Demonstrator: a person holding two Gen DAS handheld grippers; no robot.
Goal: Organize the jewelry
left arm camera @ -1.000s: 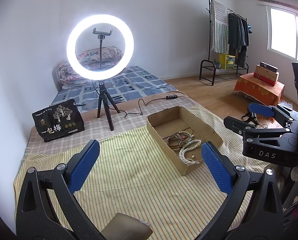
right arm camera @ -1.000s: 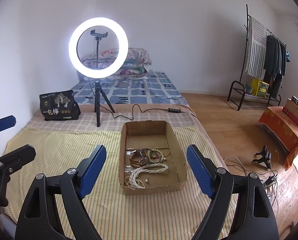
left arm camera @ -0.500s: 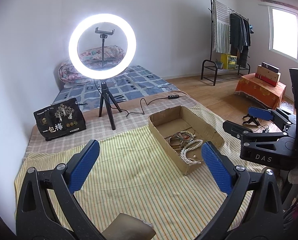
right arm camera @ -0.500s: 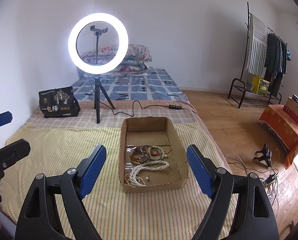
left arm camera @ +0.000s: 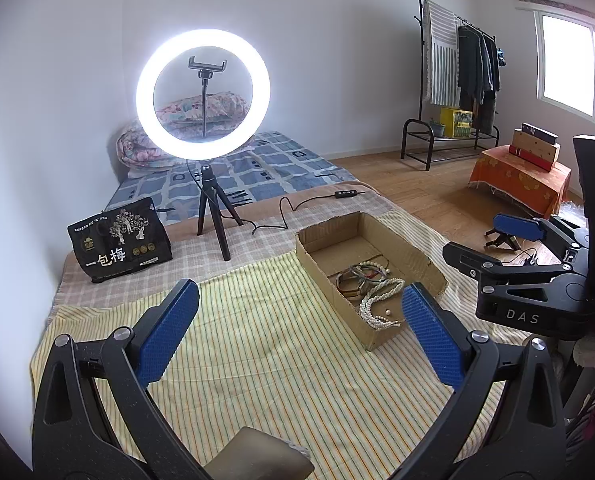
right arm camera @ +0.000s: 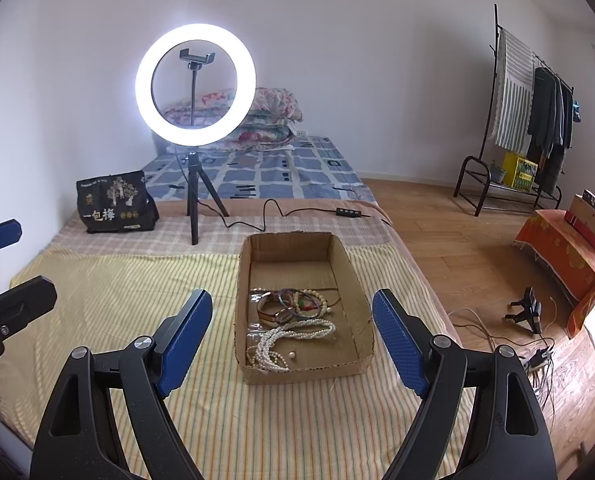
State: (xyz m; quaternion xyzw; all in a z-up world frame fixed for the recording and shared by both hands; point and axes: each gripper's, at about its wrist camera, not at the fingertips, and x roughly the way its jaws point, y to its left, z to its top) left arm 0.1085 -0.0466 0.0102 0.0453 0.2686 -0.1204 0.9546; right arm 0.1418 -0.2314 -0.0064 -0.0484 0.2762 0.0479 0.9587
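Note:
A shallow cardboard box (right arm camera: 339, 264) (left arm camera: 321, 236) lies on the striped yellow cloth (right arm camera: 117, 288). Inside it are white pearl necklaces (right arm camera: 293, 332) (left arm camera: 379, 300), several bangles and bead bracelets (right arm camera: 293, 304) (left arm camera: 361, 276) and one loose pearl (right arm camera: 292, 355). My right gripper (right arm camera: 292, 334) hovers open above the box's near end with nothing between its blue pads. My left gripper (left arm camera: 299, 330) is open and empty over the cloth, left of the box. In the left wrist view the right gripper (left arm camera: 493, 240) shows at the right edge; the left gripper's fingers (right arm camera: 1, 236) show at the right wrist view's left edge.
A lit ring light on a black tripod (right arm camera: 195, 120) stands behind the box, its cable (right arm camera: 281, 210) trailing right. A black printed bag (right arm camera: 115, 202) sits at the back left. Beyond are pillows (right arm camera: 257, 120), a clothes rack (right arm camera: 533, 120) and wooden floor with cables (right arm camera: 537, 356).
Both views have shifted slightly; the ring light and box sit a little differently in frame. Both grippers stay open and empty, and the jewelry in the box has not moved.

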